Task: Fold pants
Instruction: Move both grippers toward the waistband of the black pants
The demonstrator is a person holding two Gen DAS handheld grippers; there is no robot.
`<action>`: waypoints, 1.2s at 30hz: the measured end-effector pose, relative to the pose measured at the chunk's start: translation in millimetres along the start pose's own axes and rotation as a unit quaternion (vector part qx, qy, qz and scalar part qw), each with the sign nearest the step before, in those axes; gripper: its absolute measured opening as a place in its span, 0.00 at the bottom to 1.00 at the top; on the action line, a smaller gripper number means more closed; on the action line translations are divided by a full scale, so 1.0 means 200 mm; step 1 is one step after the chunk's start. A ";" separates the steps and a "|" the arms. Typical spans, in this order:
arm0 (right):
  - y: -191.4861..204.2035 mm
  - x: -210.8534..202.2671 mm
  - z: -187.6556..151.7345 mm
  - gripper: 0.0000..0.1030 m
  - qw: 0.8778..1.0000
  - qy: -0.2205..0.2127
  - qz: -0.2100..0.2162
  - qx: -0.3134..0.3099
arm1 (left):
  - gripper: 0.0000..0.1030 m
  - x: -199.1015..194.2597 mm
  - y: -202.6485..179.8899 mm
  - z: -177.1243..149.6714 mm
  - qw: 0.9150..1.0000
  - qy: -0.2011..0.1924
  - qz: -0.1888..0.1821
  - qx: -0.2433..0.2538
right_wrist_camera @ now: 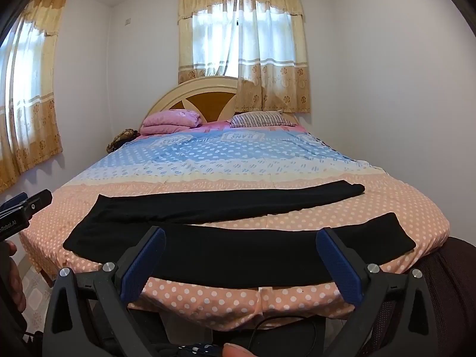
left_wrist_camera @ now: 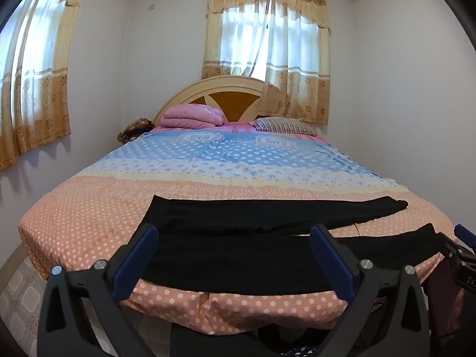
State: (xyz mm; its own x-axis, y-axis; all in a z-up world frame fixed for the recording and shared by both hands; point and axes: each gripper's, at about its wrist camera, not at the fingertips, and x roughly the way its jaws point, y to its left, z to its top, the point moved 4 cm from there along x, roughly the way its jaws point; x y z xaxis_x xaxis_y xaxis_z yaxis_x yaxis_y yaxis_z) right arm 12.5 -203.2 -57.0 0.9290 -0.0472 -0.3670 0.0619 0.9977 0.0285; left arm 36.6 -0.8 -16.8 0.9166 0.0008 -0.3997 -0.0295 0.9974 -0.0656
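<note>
Black pants [left_wrist_camera: 238, 238] lie spread across the bed [left_wrist_camera: 89, 208]; my left claw [left_wrist_camera: 235, 255] and right claw [right_wrist_camera: 241, 255] hover spread wide, gripping nothing.

Lit softly by daylight through the curtained windows [left_wrist_camera: 267, 38], glaring white at the panes. Bent strongly by fisheye distortion, with dark corners. Sharp mid-frame; slightly soft near the gripper fingers [right_wrist_camera: 142, 264].

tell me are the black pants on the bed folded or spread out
Spread out. The pants lie flat across the bed, both legs apart, unfolded.
</note>
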 end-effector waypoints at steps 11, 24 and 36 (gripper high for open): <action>0.00 0.00 0.00 0.99 1.000 0.002 -0.001 0.002 | 1.00 0.00 -0.01 -0.05 1.000 0.005 -0.001 0.003; 0.00 0.01 -0.01 0.99 1.000 0.004 0.000 -0.001 | 1.00 0.03 -0.02 -0.04 1.000 -0.002 -0.002 0.001; 0.01 0.03 -0.02 0.99 1.000 0.011 0.001 -0.004 | 1.00 0.04 -0.01 -0.04 1.000 -0.002 -0.006 -0.003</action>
State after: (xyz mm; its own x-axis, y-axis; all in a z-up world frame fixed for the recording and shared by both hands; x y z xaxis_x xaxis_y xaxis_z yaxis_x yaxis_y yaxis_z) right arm 16.3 -200.4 -63.6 0.9208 -0.0451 -0.3874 0.0579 0.9981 0.0215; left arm 40.1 -3.8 -27.5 0.9182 -0.0112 -0.3960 -0.0206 0.9969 -0.0760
